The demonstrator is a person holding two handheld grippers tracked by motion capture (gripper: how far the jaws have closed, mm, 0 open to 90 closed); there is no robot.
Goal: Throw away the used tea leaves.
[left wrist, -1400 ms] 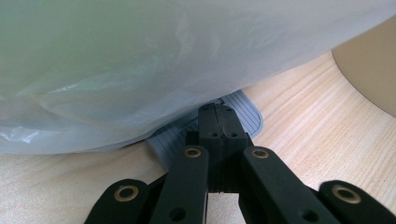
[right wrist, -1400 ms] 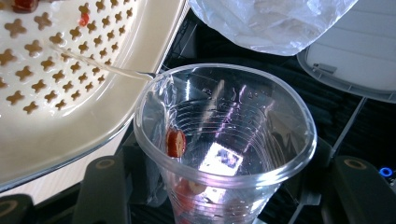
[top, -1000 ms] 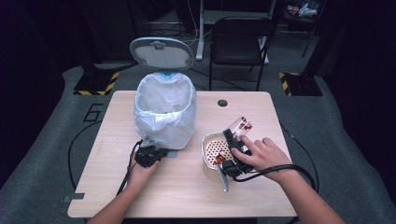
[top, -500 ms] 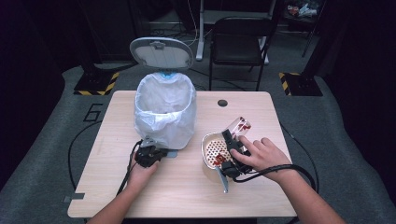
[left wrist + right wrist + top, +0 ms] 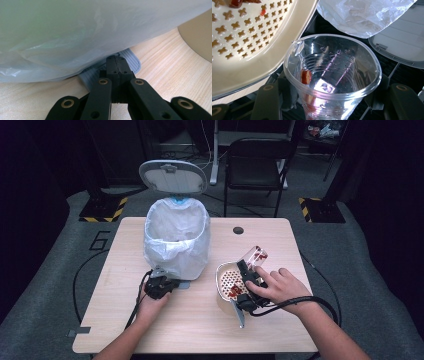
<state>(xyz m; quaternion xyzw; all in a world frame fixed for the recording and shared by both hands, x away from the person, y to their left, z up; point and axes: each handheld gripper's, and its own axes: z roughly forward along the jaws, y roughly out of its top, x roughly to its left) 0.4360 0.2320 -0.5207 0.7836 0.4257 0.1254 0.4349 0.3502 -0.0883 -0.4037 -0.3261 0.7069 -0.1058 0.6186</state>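
At the left of the light wooden bench (image 5: 200,320) stands a small grey pedal bin lined with a white plastic bag (image 5: 176,242), its grey oval lid (image 5: 173,176) tipped up behind it. The left gripper (image 5: 161,286) lies low on the bench at the bin's front foot; in the left gripper view its jaws are closed together with nothing between them, their tips resting on the bin's ribbed grey foot pedal (image 5: 128,59), just under the bulge of the bag.

To the right, near the bench's middle, a cream perforated plastic strainer (image 5: 229,281) sits tilted, with red bits (image 5: 235,291) lying on its holes. Just beside it on the right, the right gripper (image 5: 248,279) clasps a clear plastic cup (image 5: 256,257), which is tipped on its side with its mouth towards the strainer's rim. In the right gripper view the jaws stand on either side of the cup's wall (image 5: 332,75), and one red slice (image 5: 306,76) clings to the inside near the rim; the strainer's edge touches or nearly touches the cup's lip.
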